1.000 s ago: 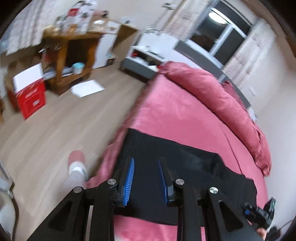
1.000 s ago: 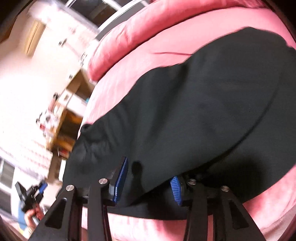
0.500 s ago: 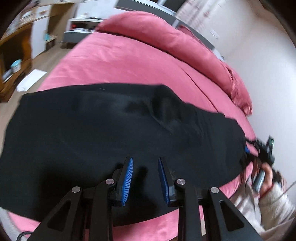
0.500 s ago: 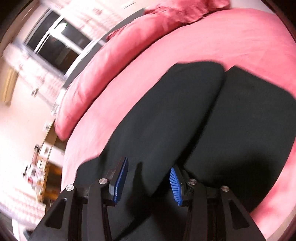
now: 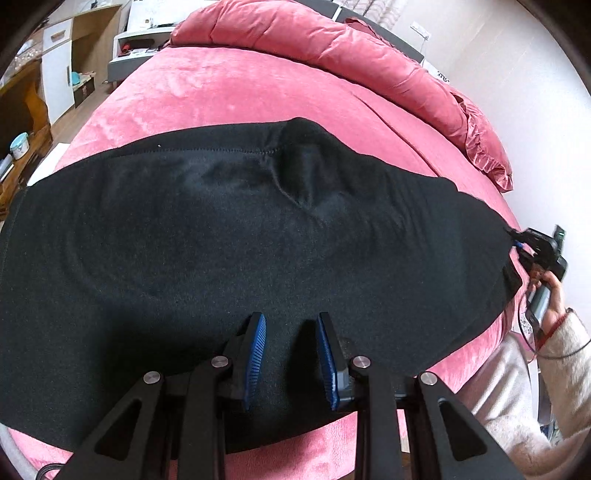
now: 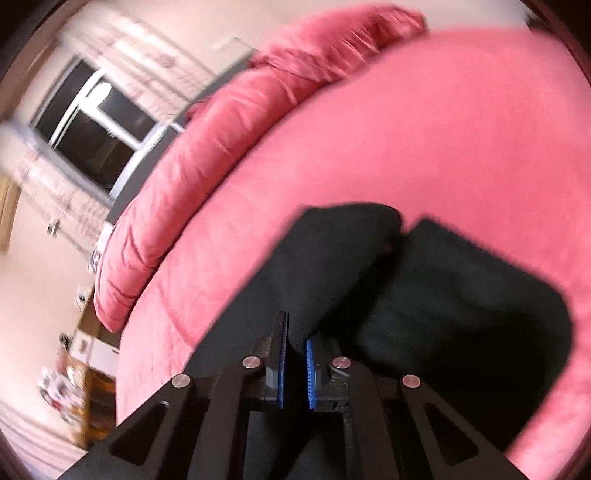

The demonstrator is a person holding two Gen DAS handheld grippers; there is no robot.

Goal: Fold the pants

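Black pants (image 5: 221, 229) lie spread across the pink bed (image 5: 229, 88), with a crease bump near their far edge. My left gripper (image 5: 290, 317) points down over the near edge of the pants. Its blue pads stand apart, and only flat cloth shows behind the gap. At the pants' right end, a hand holds my right gripper (image 5: 517, 245) against the cloth edge. In the right wrist view the right gripper (image 6: 295, 328) is shut, with a fold of the black pants (image 6: 443, 295) pinched between its pads.
A rolled pink duvet (image 5: 369, 55) lines the head of the bed. A wooden desk (image 5: 22, 110) and a low white cabinet (image 5: 144, 33) stand on the left beyond the bed. A pale sleeve (image 5: 554, 369) is at the right, close to the wall. A window (image 6: 96, 122) is behind the bed.
The left view swung from the floor and bed corner to sit over the spread pants. The right gripper's pads, apart before, have closed on the black cloth.
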